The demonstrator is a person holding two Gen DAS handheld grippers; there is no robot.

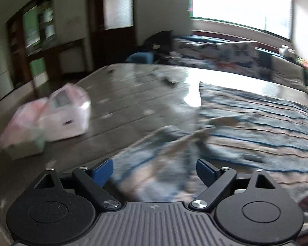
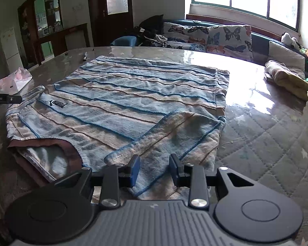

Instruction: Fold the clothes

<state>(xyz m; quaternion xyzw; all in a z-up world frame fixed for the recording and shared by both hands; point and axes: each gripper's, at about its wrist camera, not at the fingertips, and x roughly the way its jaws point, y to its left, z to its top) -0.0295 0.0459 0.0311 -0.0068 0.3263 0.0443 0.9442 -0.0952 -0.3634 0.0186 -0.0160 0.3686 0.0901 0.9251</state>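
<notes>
The right hand-held gripper (image 2: 154,170) hangs with its jaws partly spread over the folded sleeve of the striped shirt (image 2: 121,106), gripping nothing. The left hand-held gripper (image 1: 155,171) stands wide apart above the shirt's blurred edge. The shirt lies flat on the quilted desk (image 2: 267,135), near a plastic bag (image 1: 51,119).

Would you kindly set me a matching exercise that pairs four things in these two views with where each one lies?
Things:
1. striped shirt
2. yellowish folded cloth
3. pink plastic bag
4. butterfly cushions

Places:
A. at the table's left edge
B. on the sofa under the window
C. spread flat mid-table
D. at the table's far right edge

Pairs: 1-C, 2-D, 3-A, 4-B
</notes>
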